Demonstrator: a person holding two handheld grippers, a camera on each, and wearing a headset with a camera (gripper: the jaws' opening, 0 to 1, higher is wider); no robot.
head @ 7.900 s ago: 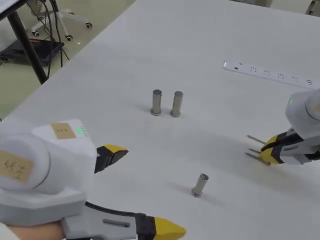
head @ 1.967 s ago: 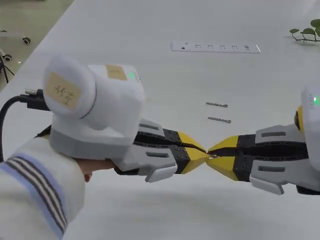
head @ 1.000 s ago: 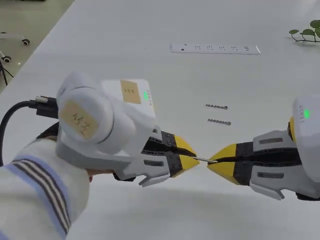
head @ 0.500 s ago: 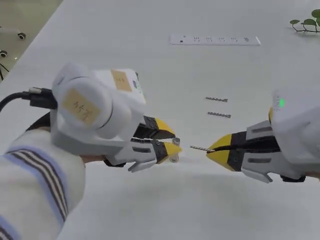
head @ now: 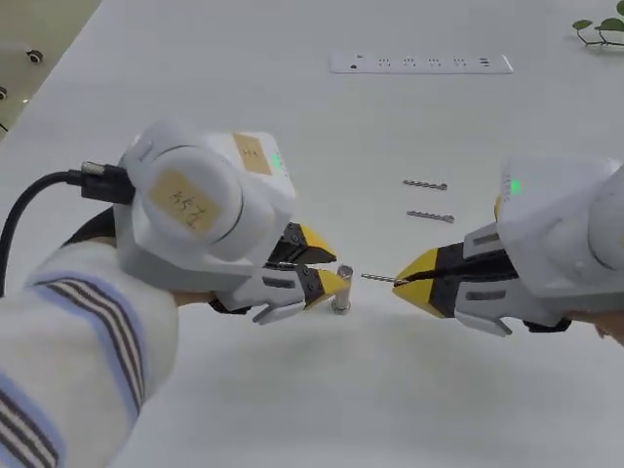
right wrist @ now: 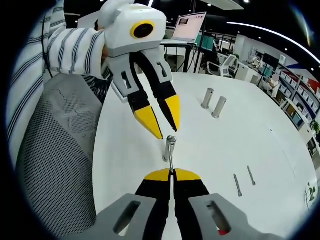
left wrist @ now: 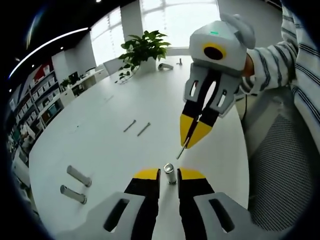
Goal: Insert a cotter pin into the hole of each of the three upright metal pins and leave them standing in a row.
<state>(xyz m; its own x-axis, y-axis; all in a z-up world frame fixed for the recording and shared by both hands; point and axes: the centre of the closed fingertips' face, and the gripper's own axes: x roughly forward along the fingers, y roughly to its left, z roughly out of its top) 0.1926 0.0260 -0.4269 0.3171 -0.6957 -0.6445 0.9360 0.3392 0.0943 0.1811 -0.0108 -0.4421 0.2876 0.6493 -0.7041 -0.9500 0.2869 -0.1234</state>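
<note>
Head view: recorded left gripper (head: 331, 265) with jaws parted, tips beside the upright metal pin (head: 342, 289) on the table (head: 292, 390); right gripper (head: 408, 278) clamped on a cotter pin (head: 378, 279) aimed at that pin, tip near its head. Left gripper view: confirmed the pin standing between the parted jaws, gaps either side. Right gripper view: noted two more metal pins (right wrist: 207, 98) upright, well apart from it.

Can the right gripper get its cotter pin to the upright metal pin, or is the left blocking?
Probably yes: the cotter pin in the right gripper points at the metal pin across an open gap; the left gripper flanks it from the opposite side, jaws open.
</note>
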